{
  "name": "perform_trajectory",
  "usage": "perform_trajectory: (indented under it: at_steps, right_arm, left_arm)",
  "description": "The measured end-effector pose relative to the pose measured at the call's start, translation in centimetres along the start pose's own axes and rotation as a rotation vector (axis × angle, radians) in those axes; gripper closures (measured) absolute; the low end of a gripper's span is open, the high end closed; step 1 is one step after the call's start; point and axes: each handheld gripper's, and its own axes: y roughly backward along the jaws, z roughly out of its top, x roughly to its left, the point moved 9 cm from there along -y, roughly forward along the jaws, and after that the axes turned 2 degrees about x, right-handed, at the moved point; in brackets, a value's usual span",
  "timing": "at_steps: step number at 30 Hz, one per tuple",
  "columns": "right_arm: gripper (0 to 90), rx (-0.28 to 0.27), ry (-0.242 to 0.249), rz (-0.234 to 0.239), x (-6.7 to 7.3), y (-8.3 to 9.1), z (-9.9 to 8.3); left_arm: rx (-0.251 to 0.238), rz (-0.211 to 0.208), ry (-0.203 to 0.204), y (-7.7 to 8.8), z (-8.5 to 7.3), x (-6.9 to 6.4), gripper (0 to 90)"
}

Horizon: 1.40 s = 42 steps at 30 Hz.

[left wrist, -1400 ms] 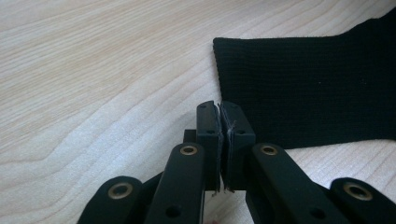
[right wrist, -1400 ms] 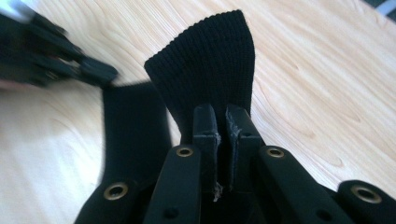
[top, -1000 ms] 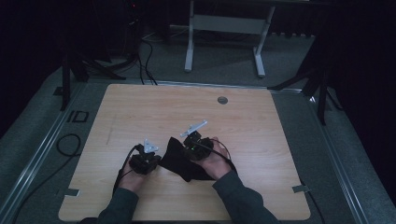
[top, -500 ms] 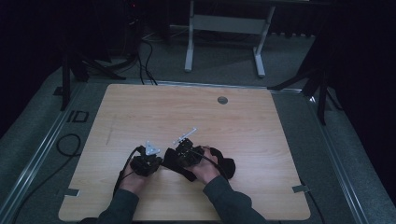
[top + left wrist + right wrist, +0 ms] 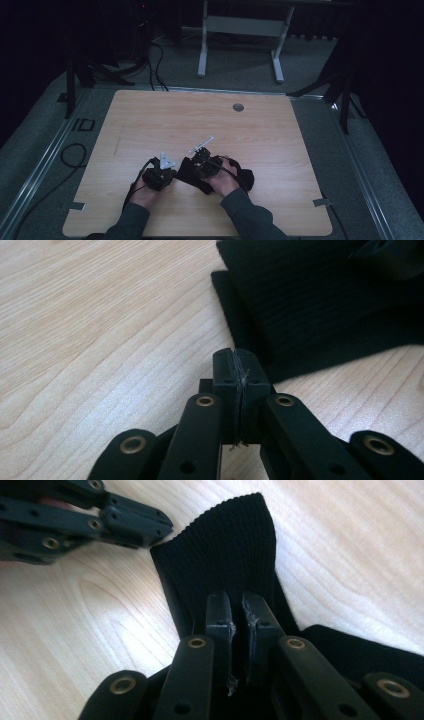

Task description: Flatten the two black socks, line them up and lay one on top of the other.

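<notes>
Pinching black sock (image 5: 220,560) near table's (image 5: 150,120) front edge with right gripper (image 5: 237,610); left gripper (image 5: 236,371) pressed together, empty, just beside. Risking slipped cloth from shallow bite.

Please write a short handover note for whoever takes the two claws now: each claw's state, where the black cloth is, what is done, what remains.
Left claw: shut, empty, tip beside the edge of the black knitted cloth, not on it.
Right claw: closed on the cloth, thin fabric between the pads.
Cloth: lies on the table, near the person's side, partly bunched.
Done: cloth down on the wood.
To do: probably open the left claw, take the ribbed end, spread or fold.
</notes>
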Motion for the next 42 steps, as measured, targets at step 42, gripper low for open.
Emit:
perform_trajectory:
  at_steps: [42]
  right_arm:
    - [62.8,-0.010,0.019,0.067,0.7,-1.4,-0.9]
  left_arm:
    - [-0.056,-0.035,-0.052,-0.9,1.8,-2.7,90.0]
